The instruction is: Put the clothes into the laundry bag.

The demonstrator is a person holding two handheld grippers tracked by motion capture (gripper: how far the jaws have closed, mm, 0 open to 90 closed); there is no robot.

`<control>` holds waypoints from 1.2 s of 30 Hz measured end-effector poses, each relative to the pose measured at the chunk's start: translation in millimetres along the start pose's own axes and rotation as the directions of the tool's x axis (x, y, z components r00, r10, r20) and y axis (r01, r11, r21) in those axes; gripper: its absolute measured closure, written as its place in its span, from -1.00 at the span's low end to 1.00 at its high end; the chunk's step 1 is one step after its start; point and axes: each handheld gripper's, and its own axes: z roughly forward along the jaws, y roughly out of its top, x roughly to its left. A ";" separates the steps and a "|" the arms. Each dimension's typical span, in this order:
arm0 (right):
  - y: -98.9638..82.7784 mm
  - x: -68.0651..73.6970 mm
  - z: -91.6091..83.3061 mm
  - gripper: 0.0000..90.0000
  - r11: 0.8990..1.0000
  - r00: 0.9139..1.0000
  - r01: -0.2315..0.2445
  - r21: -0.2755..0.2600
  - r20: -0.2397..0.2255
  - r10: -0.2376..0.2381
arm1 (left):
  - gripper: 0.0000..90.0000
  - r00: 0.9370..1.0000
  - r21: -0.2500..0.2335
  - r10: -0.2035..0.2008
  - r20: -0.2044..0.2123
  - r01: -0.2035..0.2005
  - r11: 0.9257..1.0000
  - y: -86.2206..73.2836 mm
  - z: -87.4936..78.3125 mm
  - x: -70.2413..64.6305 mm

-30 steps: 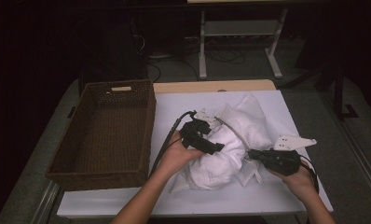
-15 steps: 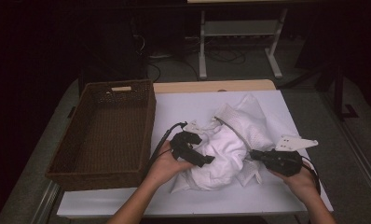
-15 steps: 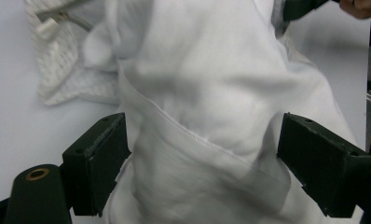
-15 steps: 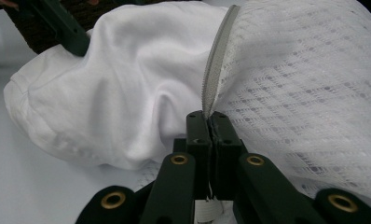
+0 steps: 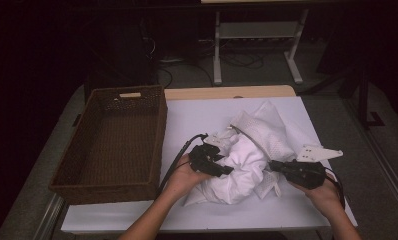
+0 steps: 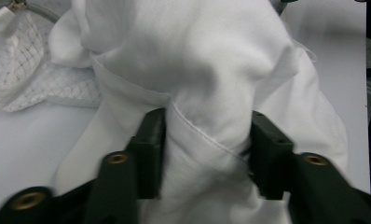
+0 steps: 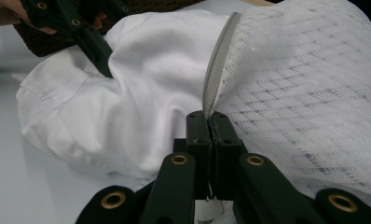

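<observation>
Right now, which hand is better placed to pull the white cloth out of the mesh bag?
Left. The left gripper has just been closing around a bunch of the white cloth, while the right gripper is shut on the zipper edge of the mesh bag, anchoring it.

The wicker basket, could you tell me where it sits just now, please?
In the high view the wicker basket stands on the left side of the table, just left of the white garment and the left hand-held gripper.

grippers (image 5: 222, 167): 2 | white garment (image 5: 237, 172): 1 | mesh bag (image 5: 269, 132): 1 | wicker basket (image 5: 157, 125): 1
</observation>
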 end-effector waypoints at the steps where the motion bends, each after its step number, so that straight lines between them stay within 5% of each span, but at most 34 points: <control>1: 0.0 0.1 0.1 0.95 1.000 1.000 0.002 0.001 0.000 -0.002 | 0.43 1.000 0.004 0.004 -0.003 -0.004 1.000 0.9 -0.6 0.5; 8: 1.2 1.5 -0.3 0.95 1.000 1.000 0.005 -0.003 0.000 -0.005 | 0.74 1.000 0.006 0.011 -0.020 -0.011 1.000 7.8 0.1 1.2; 24: 10.4 11.5 -1.0 0.95 0.999 1.000 0.021 -0.038 -0.017 -0.022 | 0.76 0.998 -0.002 0.018 -0.057 -0.018 1.000 28.6 16.1 -0.6; 36: 11.1 13.2 3.7 0.94 0.999 0.996 0.027 -0.033 -0.084 -0.029 | 0.74 0.996 0.030 0.003 -0.085 0.000 1.000 31.0 31.4 -1.5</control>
